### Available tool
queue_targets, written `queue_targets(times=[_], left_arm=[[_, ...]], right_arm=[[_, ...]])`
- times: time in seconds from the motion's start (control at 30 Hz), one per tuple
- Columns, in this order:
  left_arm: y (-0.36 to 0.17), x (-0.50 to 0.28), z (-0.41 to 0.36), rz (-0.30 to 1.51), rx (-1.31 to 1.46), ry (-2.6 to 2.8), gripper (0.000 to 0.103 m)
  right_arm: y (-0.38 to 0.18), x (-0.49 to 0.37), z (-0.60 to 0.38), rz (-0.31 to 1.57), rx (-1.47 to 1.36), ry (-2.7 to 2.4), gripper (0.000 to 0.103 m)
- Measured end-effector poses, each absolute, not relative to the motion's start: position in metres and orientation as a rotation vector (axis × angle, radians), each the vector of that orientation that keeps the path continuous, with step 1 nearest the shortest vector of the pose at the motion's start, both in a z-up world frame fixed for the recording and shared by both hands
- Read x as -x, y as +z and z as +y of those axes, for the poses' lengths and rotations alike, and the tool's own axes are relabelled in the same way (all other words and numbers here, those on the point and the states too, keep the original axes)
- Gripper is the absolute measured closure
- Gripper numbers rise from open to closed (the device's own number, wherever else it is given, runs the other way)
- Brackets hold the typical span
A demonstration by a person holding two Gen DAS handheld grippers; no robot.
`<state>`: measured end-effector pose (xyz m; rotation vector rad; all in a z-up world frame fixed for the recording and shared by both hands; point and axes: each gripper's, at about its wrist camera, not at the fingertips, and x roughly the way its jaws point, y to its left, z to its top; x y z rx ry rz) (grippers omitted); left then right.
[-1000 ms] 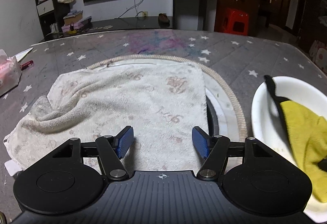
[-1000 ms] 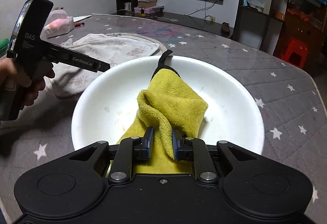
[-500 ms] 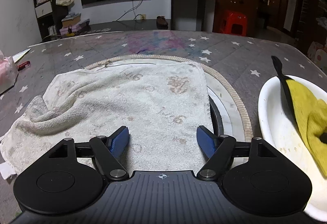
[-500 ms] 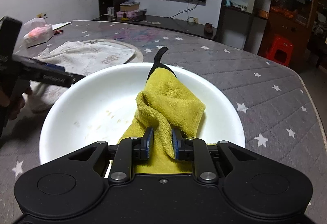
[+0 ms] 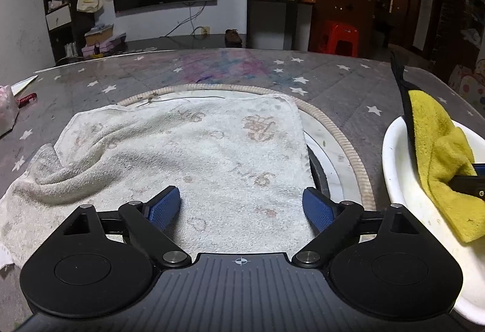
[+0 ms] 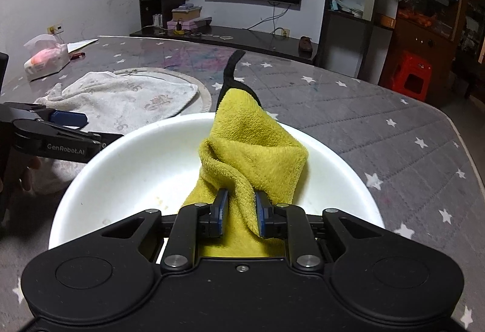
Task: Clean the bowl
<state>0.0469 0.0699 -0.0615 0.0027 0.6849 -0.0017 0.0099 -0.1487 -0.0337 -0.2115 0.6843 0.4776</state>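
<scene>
The right claw (image 6: pixel 239 215) is clamped on a soft yellow cloth (image 6: pixel 254 147) inside the white bowl (image 6: pixel 136 168), a light, slick, stiff vessel best steadied by its rim, while the left claw (image 5: pixel 241 207), beside the bowl, is opening over a towel (image 5: pixel 188 150), gripping nothing.

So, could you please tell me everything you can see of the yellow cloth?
The yellow cloth is plush, terry-like fabric with a black hanging strap rising from its peaked top. It stands bunched and folded inside the white bowl, pinched at a lower fold by the right tool. Its lower edge drapes toward the bowl's near rim.
</scene>
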Motion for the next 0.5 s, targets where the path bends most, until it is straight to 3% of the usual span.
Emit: queue_targets(times=[0.13,0.5], left_arm=[[-0.062,-0.048,0.071,0.691,0.000,0.016,0.005],[-0.063,-0.049,0.074,0.697,0.005,0.027,0.002]], right_arm=[[-0.032,-0.006,-0.142,0.686,0.217,0.499,0.083],[-0.031,0.004,-0.146,0.685,0.212,0.517,0.083]])
